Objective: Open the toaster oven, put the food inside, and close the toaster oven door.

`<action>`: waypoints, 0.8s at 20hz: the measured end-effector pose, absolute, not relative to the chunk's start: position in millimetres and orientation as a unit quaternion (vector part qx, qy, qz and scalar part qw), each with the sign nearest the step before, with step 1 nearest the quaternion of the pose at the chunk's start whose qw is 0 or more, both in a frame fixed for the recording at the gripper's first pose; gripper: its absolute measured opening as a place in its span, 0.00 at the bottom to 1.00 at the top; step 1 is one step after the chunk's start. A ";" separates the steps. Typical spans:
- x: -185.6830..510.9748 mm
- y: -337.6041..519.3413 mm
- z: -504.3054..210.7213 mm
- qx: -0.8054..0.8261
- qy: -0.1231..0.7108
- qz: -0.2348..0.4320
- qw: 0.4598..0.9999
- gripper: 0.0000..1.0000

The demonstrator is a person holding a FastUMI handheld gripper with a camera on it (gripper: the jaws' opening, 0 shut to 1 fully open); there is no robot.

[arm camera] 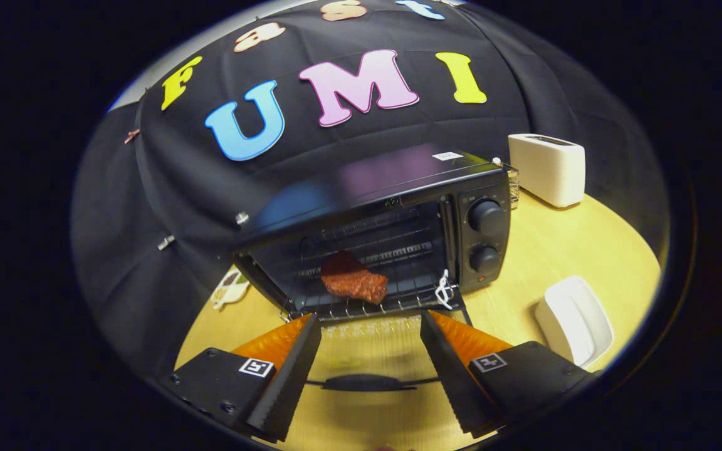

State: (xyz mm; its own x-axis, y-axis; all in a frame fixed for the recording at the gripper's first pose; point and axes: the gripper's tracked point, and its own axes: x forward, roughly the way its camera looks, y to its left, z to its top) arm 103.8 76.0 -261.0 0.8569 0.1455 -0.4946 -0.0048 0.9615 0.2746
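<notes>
Your gripper [370, 322] is spread wide with nothing between its fingers, poised over the toaster oven's lowered glass door [367, 351] — the door handle [366, 381] lies just this side of the fingertips. Beyond the tips, the food [353, 280] sits on the wire rack [370, 304] inside the open toaster oven [392, 232]. Behind the oven's knob side stands a white toaster [547, 169] — a white dish [574, 321] lies on the table [555, 250] nearer you.

The claw [370, 322] is spread wide and holds nothing, its fingers [286, 382] poised over the oven's lowered glass door [370, 351], whose handle [364, 382] lies between them. At 12 o'clock just beyond the fingertips, the oven [398, 213] stands open with the food [353, 279] on its rack. A toaster [548, 168] stands at 2 o'clock, a white dish [574, 319] at 3 o'clock on the counter [561, 250].
</notes>
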 end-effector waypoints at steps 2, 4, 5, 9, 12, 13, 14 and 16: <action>85.5 80.9 -266.3 0.102 0.291 0.046 0.950 0.98; 68.0 85.7 -271.3 0.062 0.313 0.060 0.946 0.98; 61.3 86.3 -273.6 0.051 0.321 0.061 0.944 0.99; 43.7 86.2 -301.9 0.049 0.368 0.045 0.927 0.98; 28.9 84.6 -335.3 0.055 0.426 0.026 0.903 0.99; 29.3 84.8 -341.8 0.050 0.431 0.023 0.901 0.99; 29.1 84.2 -346.9 0.040 0.433 0.021 0.900 0.99; 29.5 85.3 -356.5 0.031 0.443 0.018 0.896 0.99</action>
